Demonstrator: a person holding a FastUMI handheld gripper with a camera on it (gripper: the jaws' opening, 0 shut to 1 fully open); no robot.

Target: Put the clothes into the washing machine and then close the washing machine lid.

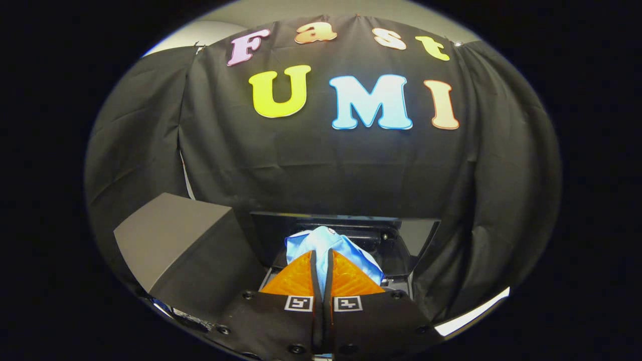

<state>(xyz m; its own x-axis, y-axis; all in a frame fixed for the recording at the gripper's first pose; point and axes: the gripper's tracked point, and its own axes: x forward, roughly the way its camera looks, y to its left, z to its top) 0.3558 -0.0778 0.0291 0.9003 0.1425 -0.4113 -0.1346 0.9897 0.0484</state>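
A light blue garment point(326, 245) is pinched between my two fingers and bunches up just ahead of them. My gripper point(321, 255) is shut on it, with only a thin strip of cloth showing in the gap. Right beyond and below the cloth stands the dark washing machine point(396, 255), its lid point(346, 220) raised upright at the back. The garment hangs over the machine's open top. The drum itself is hidden behind the cloth and my fingers.
A grey box-like block point(175, 240) with a slanted top stands close beside the machine, left of my fingers. The black booth cloth point(321, 170) hangs right behind the machine and wraps around both sides. A pale floor strip point(471, 313) shows low on the right.
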